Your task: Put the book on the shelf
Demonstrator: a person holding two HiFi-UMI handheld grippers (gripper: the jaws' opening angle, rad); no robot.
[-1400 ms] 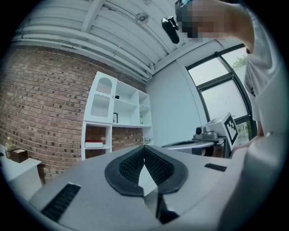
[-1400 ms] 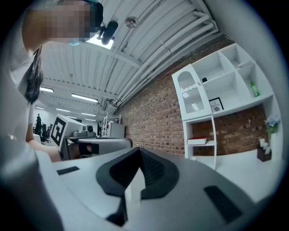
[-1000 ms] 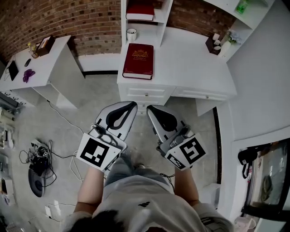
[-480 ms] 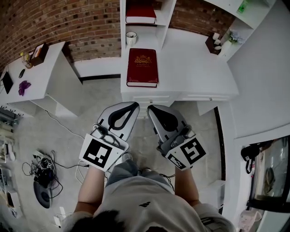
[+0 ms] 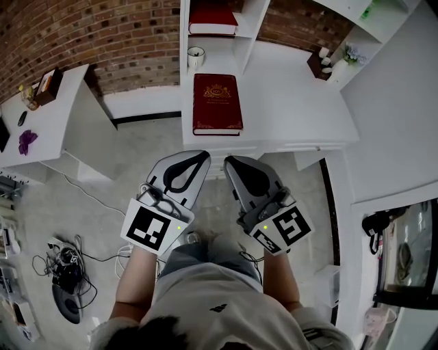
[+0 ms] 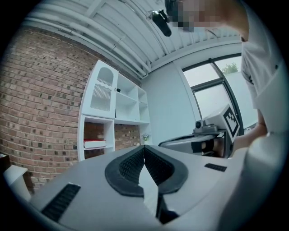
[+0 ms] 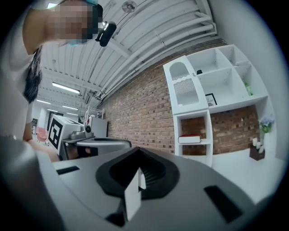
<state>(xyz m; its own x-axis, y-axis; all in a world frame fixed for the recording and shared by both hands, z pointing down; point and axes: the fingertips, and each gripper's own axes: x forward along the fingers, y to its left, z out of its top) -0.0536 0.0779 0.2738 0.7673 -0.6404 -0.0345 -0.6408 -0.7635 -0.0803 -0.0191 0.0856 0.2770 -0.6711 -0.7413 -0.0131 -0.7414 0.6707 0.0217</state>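
Left claw (image 5: 200, 158) and right claw (image 5: 231, 163), both clenched empty, have neared the desk (image 5: 287, 102).
The red book (image 5: 217, 104) lies upper centre; the shelf cubby (image 5: 248, 27) above holds a second book (image 5: 213, 18).

Right gripper (image 7: 138, 151): lower centre of the frame, jaws together, nothing between them.
Left gripper (image 7: 97, 146): left of centre, marker cube (image 7: 58, 131) at its left end.
Shelf unit (image 7: 212, 90): white, right of centre, against the brick wall (image 7: 140, 113).
Red book (image 7: 189, 138): lying flat in a lower compartment.
Green bottle (image 7: 247, 88): upper right compartment.
Desk (image 7: 244, 176): white, lower right, bearing a small dark holder (image 7: 257, 152).
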